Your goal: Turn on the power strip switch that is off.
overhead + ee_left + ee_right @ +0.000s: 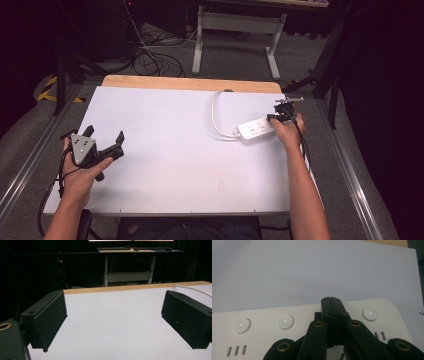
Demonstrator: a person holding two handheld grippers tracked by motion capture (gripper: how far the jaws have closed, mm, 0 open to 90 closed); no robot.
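Lying flat on the white table sheet (pixel 165 130), the long white plastic power strip (pixel 256 129) sits at about three o'clock on the tabletop, near the right edge, angled so its far end climbs toward one o'clock. Its white cable (pixel 216 112) leaves the near-left end, loops back toward twelve o'clock and runs to the wooden strip at the table's far edge. Seen up close in the right gripper view, the power strip has rounded corners, a row of round white push buttons (pixel 285 321) along one side and small groups of narrow slots beneath them.

The right gripper (pixel 280 118) stands over the strip's right end with its black jaws pressed together, tips down on the casing between two buttons; nothing is caught between them. The left gripper (pixel 106 139) rests at about eight o'clock, well apart from the strip, its jaws spread wide over bare sheet.
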